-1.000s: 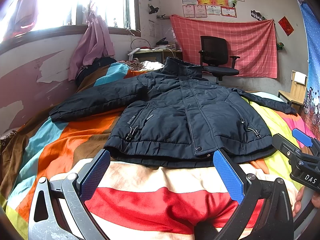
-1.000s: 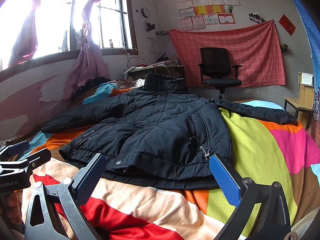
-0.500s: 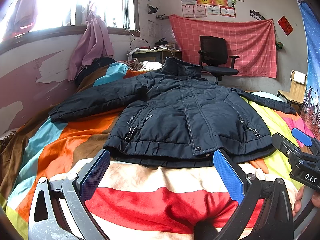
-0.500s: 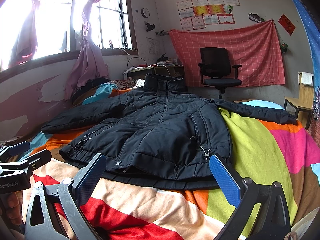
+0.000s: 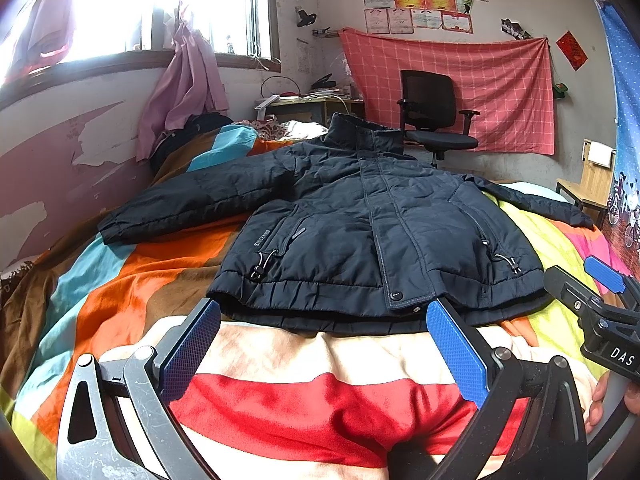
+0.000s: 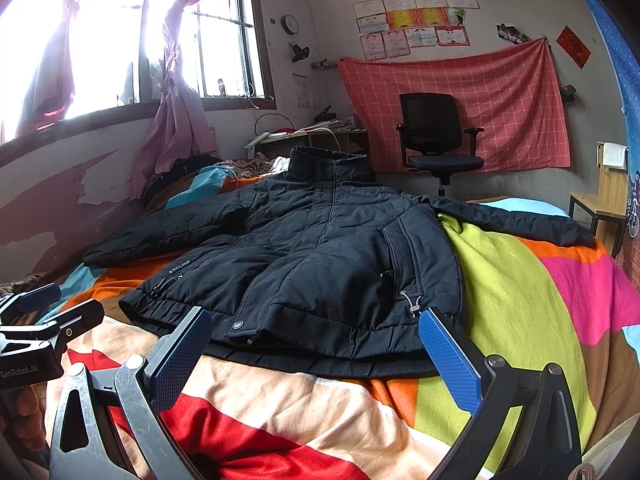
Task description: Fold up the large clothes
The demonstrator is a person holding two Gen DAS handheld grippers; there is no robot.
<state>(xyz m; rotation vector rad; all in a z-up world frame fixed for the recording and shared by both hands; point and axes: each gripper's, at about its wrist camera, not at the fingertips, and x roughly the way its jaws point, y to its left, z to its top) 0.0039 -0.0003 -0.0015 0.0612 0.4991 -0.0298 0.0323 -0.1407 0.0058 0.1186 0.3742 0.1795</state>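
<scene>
Two grippers hover with fingers spread wide and nothing between them, just short of the hem of a dark padded jacket [image 5: 360,224] that lies front-up and zipped on a bed with a striped blanket [image 5: 120,292]. Ahead of the left gripper [image 5: 324,344] the hem sits centred, its sleeves stretched out to either side, while the right gripper [image 6: 316,354] faces the hem's right-hand part. Beyond the jacket's collar stands an office chair [image 6: 436,136] before a red checked cloth [image 6: 516,92].
</scene>
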